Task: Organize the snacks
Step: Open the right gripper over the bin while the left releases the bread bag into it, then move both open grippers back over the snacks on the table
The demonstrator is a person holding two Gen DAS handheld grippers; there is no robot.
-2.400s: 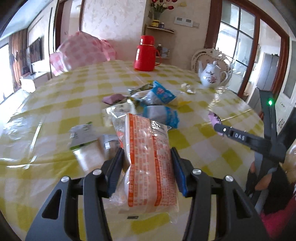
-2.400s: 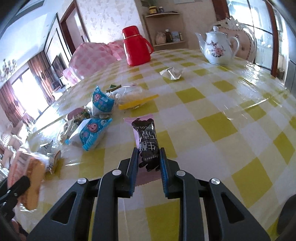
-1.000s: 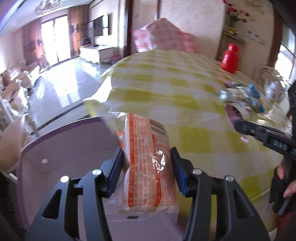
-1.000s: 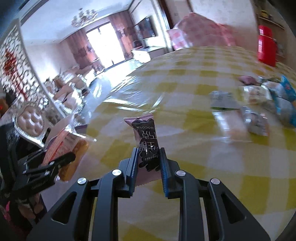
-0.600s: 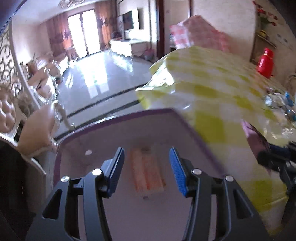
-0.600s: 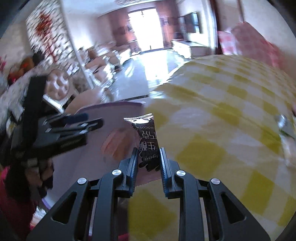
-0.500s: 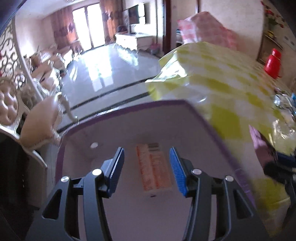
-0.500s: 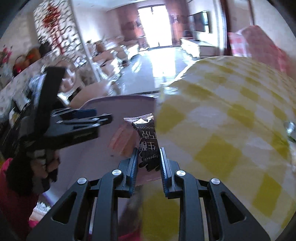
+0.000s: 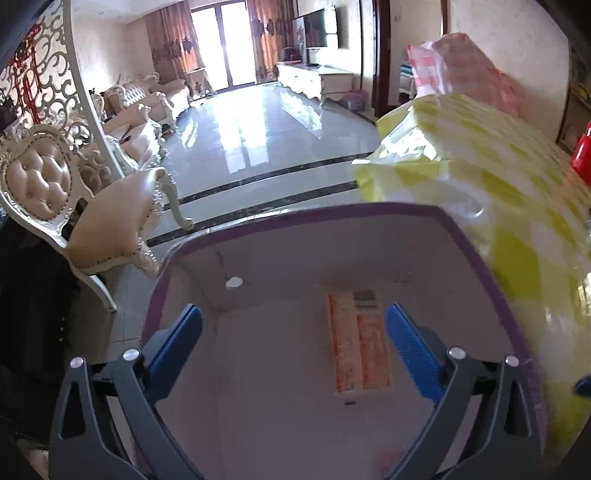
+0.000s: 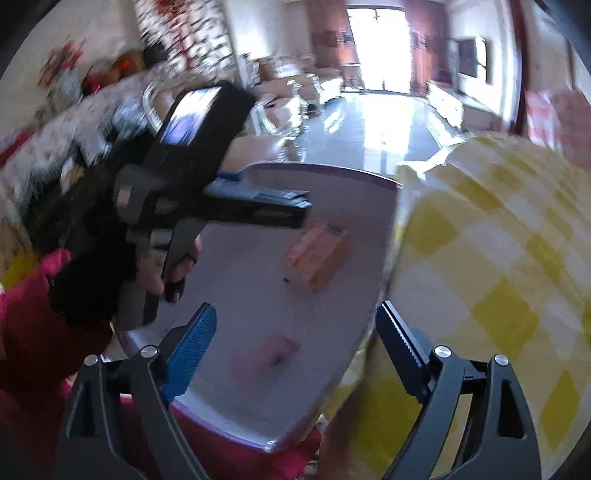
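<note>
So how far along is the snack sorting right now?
Two snacks look done: the orange packet lies on the floor of the purple-rimmed bin, and a blurred pink packet is inside too. Nothing is in hand: left gripper and right gripper have just opened, empty. What remains on the table is out of view.

A home's living and dining room: ornate padded chair (image 9: 55, 181), sofas (image 9: 147, 96), curtained glass doors (image 9: 225, 40), wall television (image 9: 314, 29), glossy tiled floor (image 9: 258, 140), table under yellow checked cloth (image 9: 498, 177).
</note>
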